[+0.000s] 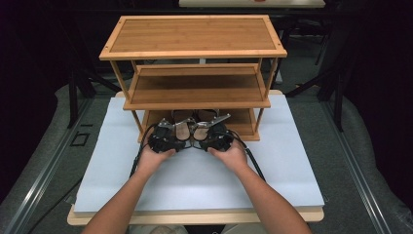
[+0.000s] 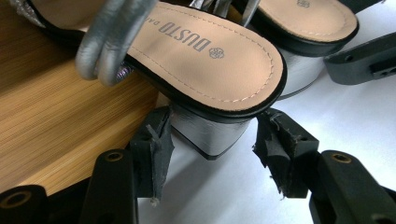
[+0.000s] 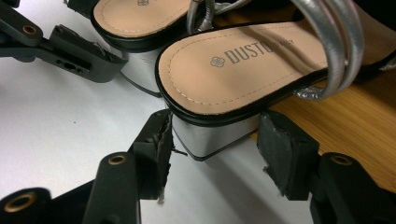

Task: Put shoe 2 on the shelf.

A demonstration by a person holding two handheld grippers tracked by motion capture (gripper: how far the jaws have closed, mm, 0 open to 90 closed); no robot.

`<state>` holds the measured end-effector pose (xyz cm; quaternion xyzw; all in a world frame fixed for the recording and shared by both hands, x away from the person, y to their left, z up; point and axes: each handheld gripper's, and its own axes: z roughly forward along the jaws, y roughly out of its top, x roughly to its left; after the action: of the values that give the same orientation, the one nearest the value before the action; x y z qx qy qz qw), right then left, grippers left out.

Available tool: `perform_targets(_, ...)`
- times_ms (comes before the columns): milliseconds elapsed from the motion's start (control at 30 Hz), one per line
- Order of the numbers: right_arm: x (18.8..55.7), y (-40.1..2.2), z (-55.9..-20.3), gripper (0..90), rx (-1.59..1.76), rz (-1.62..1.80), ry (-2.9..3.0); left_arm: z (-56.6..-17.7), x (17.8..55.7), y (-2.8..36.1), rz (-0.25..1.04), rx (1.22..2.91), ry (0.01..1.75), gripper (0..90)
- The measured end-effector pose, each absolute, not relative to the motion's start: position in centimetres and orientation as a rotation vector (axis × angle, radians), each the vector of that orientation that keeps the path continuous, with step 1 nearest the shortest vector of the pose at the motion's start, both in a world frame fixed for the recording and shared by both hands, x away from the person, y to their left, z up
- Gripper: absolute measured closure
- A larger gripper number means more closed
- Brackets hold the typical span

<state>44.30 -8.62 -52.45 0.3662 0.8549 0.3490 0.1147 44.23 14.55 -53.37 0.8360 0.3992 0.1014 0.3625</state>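
Silver heels of two sandals sit clamped, left gripper (image 2: pixel 210 144) on one (image 2: pixel 212 133), right gripper (image 3: pixel 212 144) on the other (image 3: pixel 205 135).

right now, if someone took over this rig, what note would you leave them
Left gripper: shut on the silver block heel of the left tan-insole sandal.
Right gripper: shut on the heel of the right matching sandal.
Both sandals lie with toes on the bottom tier of the bamboo three-tier rack, heels overhanging the white table mat.
Done: both heels gripped.
Left: probably either push them fully onto the tier or pull them out; I cannot tell which.
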Motion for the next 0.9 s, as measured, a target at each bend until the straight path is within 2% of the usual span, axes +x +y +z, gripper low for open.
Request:
perform_targets(633,44.18,-9.27,-52.19,45.5,1.083,0.981,2.5,-53.37,44.34,13.91,0.243,2.147,1.028,45.3)
perform_targets(900,44.23,-9.17,-52.26,42.8,1.101,0.99,2.495,-53.45,44.34,13.95,0.242,2.136,1.031,45.2)
